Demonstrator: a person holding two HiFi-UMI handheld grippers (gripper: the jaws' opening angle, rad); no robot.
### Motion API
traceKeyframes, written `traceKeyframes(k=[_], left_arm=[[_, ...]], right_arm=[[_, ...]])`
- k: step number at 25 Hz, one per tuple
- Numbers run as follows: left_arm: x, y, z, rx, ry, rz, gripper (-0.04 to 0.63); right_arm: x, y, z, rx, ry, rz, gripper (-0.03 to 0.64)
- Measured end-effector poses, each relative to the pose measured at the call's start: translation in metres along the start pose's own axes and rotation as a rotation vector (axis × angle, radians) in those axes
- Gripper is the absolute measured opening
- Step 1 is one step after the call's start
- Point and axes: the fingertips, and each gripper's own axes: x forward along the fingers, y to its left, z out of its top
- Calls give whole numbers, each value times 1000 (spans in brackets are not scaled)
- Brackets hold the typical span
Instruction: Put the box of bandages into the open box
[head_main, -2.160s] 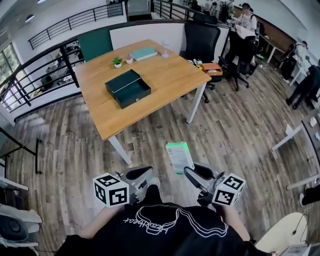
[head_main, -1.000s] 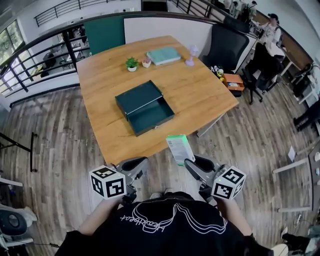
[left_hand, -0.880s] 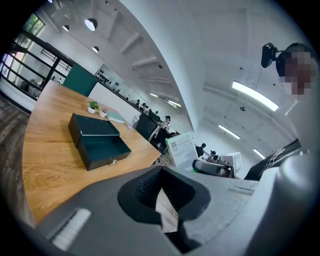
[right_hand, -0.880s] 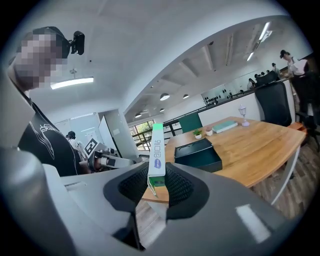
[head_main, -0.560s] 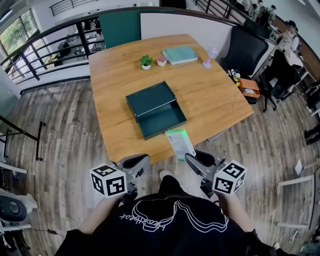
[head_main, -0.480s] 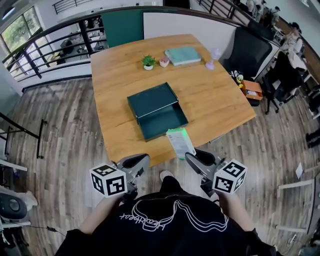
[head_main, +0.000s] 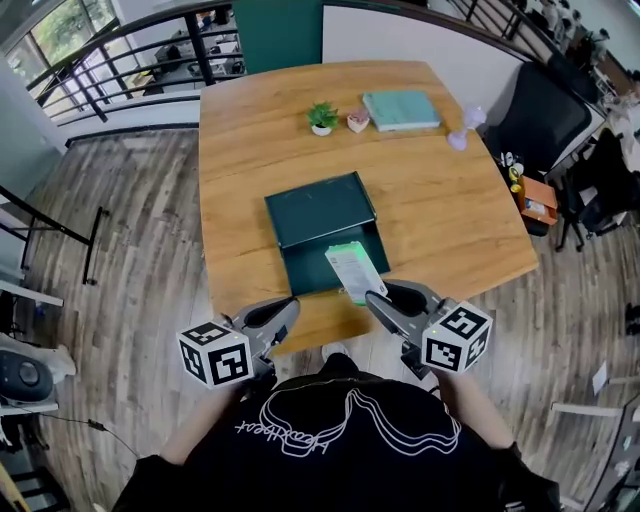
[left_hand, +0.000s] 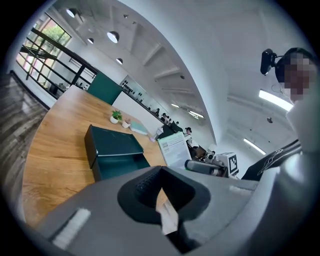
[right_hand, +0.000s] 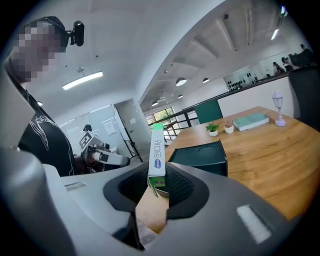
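Observation:
My right gripper (head_main: 374, 300) is shut on the box of bandages (head_main: 353, 270), a flat white box with a green end, which sticks out forward over the front part of the open box (head_main: 320, 233). In the right gripper view the box of bandages (right_hand: 157, 154) stands on edge between the jaws, with the open box (right_hand: 200, 156) beyond it. That dark green open box lies on the wooden table (head_main: 260, 110), its lid folded back. My left gripper (head_main: 284, 312) is shut with nothing in it, at the table's near edge, left of the open box (left_hand: 112, 152).
At the table's far side stand a small potted plant (head_main: 322, 117), a small pot (head_main: 357, 122), a teal book (head_main: 401, 108) and a small lamp (head_main: 462, 125). A black office chair (head_main: 540, 125) stands at the right. A black railing (head_main: 140, 50) runs behind the table.
I have walked up to the table: it and the open box have come much closer. The box of bandages, carried in my right gripper, now hangs over the open box's front part.

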Motion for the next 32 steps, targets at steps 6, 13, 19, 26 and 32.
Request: traceKeyframes(k=[6,13,19,26,32], left_arm=[[9,12,18,-20,-52,68,0],[15,27,20,-54,-105,132,0],[14,37,21,-73,-146,165,0],[16,47,13,-100,-161,193,0],[17,56,4,-128,-169,209,0]], right_arm=[[28,-24,8,-77,91,74,123],[50,-50,3,-172,203,135,123],[66,-66,-12,-267,300,150,123],[84,-82,-39,-346,413,170,123],[100,-93,-58,-401,503,176,123]])
